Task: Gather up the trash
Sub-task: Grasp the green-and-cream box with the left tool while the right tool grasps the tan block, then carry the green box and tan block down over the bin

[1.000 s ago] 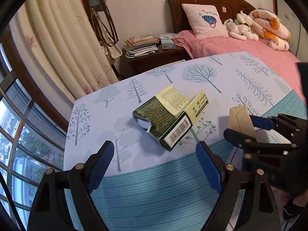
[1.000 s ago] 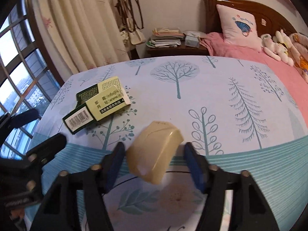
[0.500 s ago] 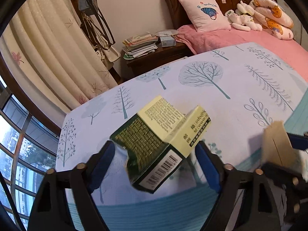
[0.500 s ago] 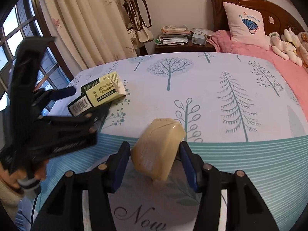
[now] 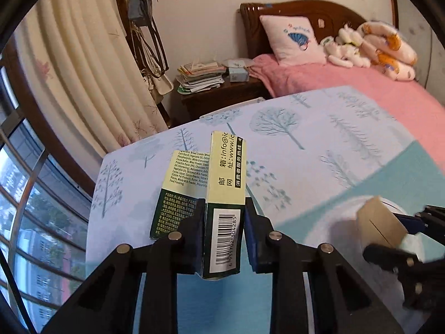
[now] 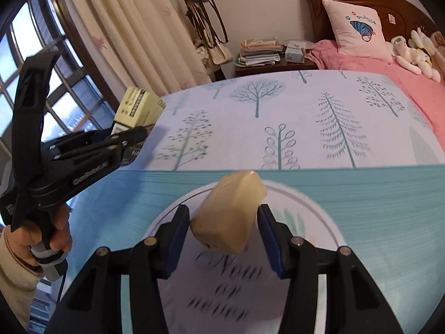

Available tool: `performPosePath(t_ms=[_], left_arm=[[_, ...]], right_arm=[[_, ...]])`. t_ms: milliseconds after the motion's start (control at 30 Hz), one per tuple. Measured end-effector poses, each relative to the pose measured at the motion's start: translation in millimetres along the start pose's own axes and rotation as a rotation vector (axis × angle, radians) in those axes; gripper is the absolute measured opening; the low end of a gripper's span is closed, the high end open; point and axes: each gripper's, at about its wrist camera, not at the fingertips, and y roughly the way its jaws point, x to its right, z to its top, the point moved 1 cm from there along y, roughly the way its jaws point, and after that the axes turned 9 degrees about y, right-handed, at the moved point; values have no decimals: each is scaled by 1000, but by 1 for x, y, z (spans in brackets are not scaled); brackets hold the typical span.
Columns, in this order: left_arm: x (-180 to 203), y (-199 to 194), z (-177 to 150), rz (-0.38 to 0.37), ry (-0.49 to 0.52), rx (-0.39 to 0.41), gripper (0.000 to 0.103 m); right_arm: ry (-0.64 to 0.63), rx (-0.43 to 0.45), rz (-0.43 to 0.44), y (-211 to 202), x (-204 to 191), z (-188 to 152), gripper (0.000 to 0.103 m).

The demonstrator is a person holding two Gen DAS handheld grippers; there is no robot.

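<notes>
Right up close, the left gripper [image 5: 222, 239] is closing, its pads pinching the green-and-cream carton [image 5: 222, 194] by the narrow sides, long axis running straight ahead along the fingers, lifted off the tree-print bedspread [image 5: 319, 144]. Alongside, the right gripper [image 6: 222, 231] is narrowing on a tan paper box [image 6: 229, 211]. Beyond them, no bin in view, so the drop-off direction is unknown.

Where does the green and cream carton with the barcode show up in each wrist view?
Left wrist: green and cream carton at lower centre, clamped between the closing left tongs.
Right wrist: same carton at upper left, past the left tongs.
Shared landmark: the white pillow against the headboard.
</notes>
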Motion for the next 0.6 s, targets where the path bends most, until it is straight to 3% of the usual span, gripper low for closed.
performPosePath(t_ms=[67, 100, 400, 600], left_arm=[[-3, -28, -11, -40, -24, 17, 23], [-3, -45, -18, -57, -32, 26, 23], [18, -169, -90, -125, -49, 52, 23], [47, -251, -145, -209, -42, 74, 23]], right_arm=[[8, 8, 23, -17, -3, -8, 46], [11, 10, 35, -26, -5, -13, 24], [5, 26, 88, -108, -25, -75, 22], [-12, 32, 152, -163, -47, -127, 22]])
